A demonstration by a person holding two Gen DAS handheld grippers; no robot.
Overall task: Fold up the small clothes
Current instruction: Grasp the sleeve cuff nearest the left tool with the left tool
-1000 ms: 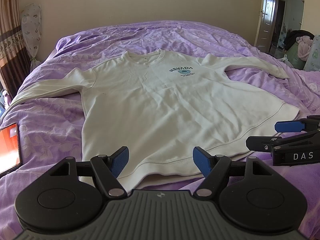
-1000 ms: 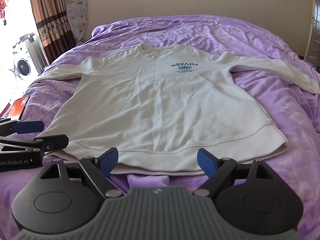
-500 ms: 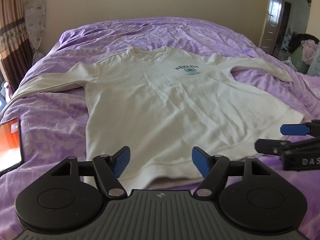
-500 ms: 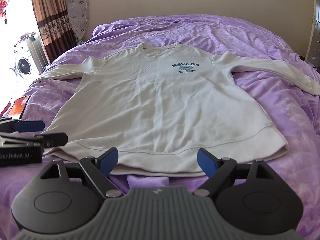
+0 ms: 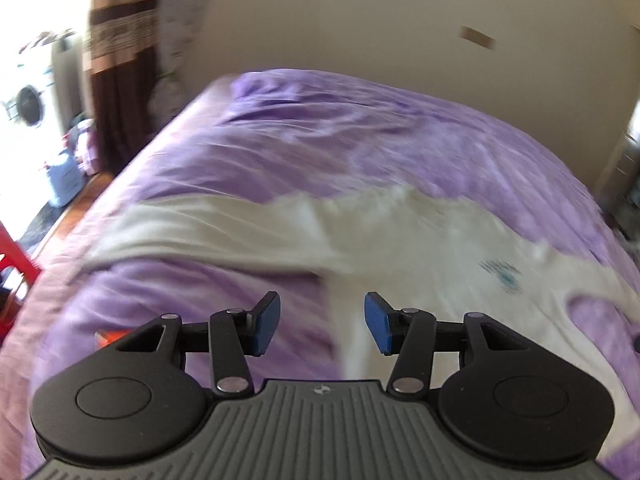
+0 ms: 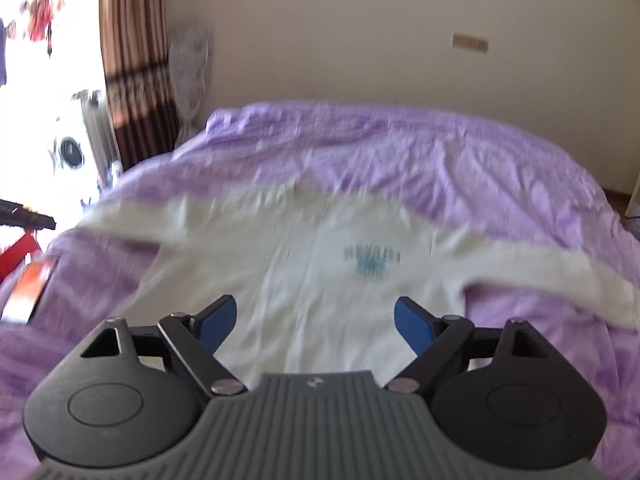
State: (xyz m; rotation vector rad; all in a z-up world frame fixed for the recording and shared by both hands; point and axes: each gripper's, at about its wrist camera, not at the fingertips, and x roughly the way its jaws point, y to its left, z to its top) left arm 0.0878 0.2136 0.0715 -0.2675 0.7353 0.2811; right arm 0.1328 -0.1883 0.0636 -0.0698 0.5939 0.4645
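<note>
Blue pads line both claws, and both stand apart with nothing between them. The left claw (image 5: pixel 322 322) hovers over the lower centre of its frame, above the line where the cream sweatshirt (image 5: pixel 420 248) meets the purple bedcover (image 5: pixel 360 136). The right claw (image 6: pixel 316 324) hovers over the lower body of the sweatshirt (image 6: pixel 320 264), its jaws set wider than the left claw's.

Location of the task item: the sweatshirt lies face up and unfolded on the bed. In the left view its sleeve (image 5: pixel 192 228) runs toward the left of the frame; in the right view the other sleeve (image 6: pixel 560 272) runs to the right edge. The printed logo (image 6: pixel 372 262) sits in the centre of the right view.

Hazards, by judgement:
- Both views are heavily blurred. A claw closed at this speed may miss the cloth edge or take up bedcover with it.
- A pinch that catches one layer only would open the garment during the fold.
- The orange-screened phone (image 6: pixel 34 292) lies on the bedcover at the left of the right view. A dragged sleeve could push it off the bed.

Changes against the earlier frames:
- Both claws have advanced from the hem toward the chest and shoulders.
- The left view has swung left and now shows the window, curtain and washing machine (image 5: pixel 24 100).
- The opposite claw no longer appears in either view.
- The left claw's jaws are narrower than before.
</note>
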